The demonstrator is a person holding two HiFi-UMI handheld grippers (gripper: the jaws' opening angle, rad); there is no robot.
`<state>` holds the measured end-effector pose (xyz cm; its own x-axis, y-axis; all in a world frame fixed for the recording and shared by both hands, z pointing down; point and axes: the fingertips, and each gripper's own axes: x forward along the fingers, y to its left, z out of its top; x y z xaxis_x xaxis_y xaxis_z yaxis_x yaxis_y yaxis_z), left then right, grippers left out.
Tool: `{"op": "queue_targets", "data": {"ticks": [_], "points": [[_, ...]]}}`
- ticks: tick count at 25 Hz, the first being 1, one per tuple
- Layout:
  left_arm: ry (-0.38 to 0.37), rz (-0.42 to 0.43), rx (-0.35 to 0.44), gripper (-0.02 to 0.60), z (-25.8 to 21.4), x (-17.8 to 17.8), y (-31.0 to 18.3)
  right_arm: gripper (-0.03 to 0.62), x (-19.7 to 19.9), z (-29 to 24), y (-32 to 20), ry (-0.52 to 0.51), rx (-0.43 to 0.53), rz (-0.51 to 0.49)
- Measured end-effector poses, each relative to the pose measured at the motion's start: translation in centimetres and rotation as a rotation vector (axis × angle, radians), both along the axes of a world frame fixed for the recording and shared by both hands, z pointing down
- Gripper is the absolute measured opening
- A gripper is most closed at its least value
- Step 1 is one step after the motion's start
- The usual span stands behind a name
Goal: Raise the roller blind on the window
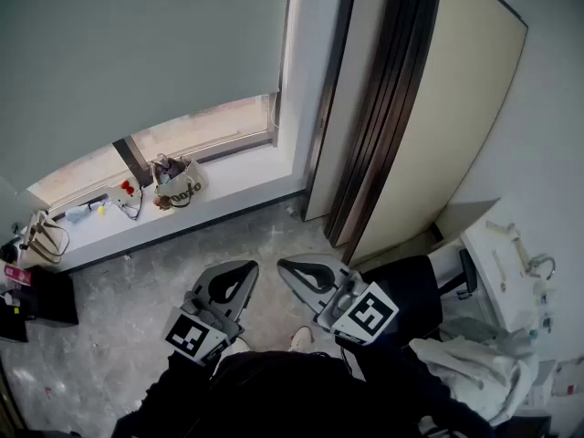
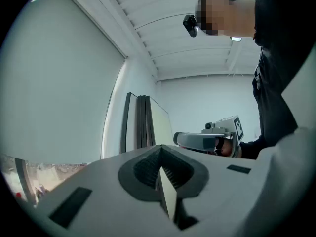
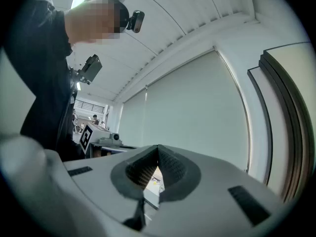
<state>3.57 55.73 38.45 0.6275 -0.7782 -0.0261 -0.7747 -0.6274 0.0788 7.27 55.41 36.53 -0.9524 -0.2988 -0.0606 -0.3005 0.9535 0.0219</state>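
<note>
The roller blind [image 1: 137, 53] hangs ahead of me, drawn down over most of the window. Only a strip of glass [image 1: 205, 126] shows between its bottom edge and the sill [image 1: 246, 176]. A tote bag [image 1: 178, 182] sits on that sill. My 2 tongs are low over the floor [image 1: 109, 336], well apart from the blind. The left tongs [image 1: 252, 265] and right tongs [image 1: 282, 265] are side by side, both with jaws pressed together on nothing.

Roller blind [image 1: 137, 53] ahead of me, over most of the window; sill [image 1: 239, 175] below it w/ a bag [image 1: 178, 186] on it. Stacked panels [image 1: 392, 108] stand R of the window. My L gripper [image 1: 248, 272] & R gripper [image 1: 288, 268] sit side by side, apart, above the floor [image 1: 128, 322].
</note>
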Motion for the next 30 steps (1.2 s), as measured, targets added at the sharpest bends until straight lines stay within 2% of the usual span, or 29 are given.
{"op": "queue_targets", "data": {"ticks": [15, 24, 30], "points": [[0.015, 0.016, -0.016, 0.006, 0.5, 0.9, -0.6, 0.005, 1.5, 0.0, -1.3, -0.013, -0.012, 0.017], [0.041, 0.022, -0.023, 0.006, 0.6, 3.9, -2.0, 0.004, 4.8, 1.0, -2.9, -0.006, -0.036, 0.032], [0.024, -0.003, -0.039, 0.006, 1.0, 6.7, -3.9, 0.005, 7.1, 1.3, -4.5, 0.013, -0.019, -0.004]]}}
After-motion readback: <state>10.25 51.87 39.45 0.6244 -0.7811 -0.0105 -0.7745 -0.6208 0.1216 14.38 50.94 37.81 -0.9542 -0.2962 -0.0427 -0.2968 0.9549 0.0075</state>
